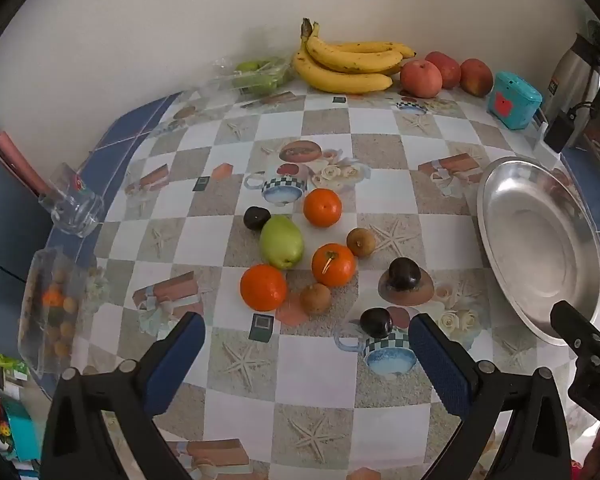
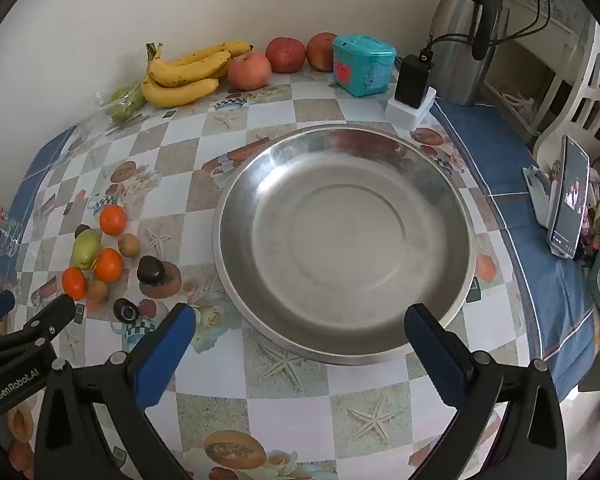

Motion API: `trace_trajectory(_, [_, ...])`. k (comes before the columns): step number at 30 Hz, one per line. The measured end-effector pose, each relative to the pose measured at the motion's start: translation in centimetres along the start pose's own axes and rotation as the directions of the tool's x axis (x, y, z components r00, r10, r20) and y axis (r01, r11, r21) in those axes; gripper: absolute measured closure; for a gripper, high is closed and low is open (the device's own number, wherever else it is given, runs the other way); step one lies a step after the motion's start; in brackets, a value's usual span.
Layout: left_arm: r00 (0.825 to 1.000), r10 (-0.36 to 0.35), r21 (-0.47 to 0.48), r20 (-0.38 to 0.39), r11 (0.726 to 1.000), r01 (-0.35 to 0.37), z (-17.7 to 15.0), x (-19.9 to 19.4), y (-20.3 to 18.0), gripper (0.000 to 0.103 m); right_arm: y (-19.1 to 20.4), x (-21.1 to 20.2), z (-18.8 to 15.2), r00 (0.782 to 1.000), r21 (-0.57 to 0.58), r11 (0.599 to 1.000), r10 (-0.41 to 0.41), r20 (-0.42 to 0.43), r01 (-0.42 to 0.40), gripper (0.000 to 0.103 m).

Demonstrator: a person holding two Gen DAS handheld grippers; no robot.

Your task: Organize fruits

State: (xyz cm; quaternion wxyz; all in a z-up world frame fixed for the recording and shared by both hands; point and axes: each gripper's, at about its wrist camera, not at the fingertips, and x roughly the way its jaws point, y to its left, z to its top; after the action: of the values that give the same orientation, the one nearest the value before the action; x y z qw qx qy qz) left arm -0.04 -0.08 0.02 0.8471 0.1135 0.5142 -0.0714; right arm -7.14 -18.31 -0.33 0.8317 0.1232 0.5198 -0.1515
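A table (image 2: pixel 300 392) under a checked, picture-printed cloth stands against a pale wall. Along its back edge lie a bunch of bananas (image 1: pixel 348 66) and three red apples (image 1: pixel 446 72), with a teal box (image 1: pixel 514 100) and a steel flask (image 2: pixel 462 36) toward the back right corner. A wide steel basin (image 2: pixel 340 240) sits near the right edge, and nothing is in it. The loose fruit is grouped left of the basin, toward the table's middle: three oranges (image 1: pixel 324 208), a green pear (image 1: pixel 281 242), two brown kiwis (image 1: pixel 361 242) and three dark plums (image 1: pixel 404 274), all resting on the cloth.

The left gripper (image 1: pixel 306 340) hovers above the front of this group with its jaws spread wide and nothing between them. The right gripper (image 2: pixel 300 330) hangs over the basin's near rim, likewise wide and empty. By my reading the sorting has not begun: no fruit is in the basin, and every loose piece is left to move.
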Motion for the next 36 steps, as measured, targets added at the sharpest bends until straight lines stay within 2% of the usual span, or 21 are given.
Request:
trace_trajectory(21, [0.999, 0.001, -0.009, -0.039, 1.000, -0.001, -0.25, 0.78, 0.13, 0.000, -0.37, -0.15, -0.18, 1.000, 0.022, 1.000, 0.008, 0.013, -0.008, 0.000])
trace_trajectory(36, [0.999, 0.003, -0.002, -0.038, 1.000, -0.003, -0.33, 0.78, 0.03, 0.000, -0.28, -0.35, -0.18, 1.000, 0.024, 1.000, 0.012, 0.020, -0.013, 0.000])
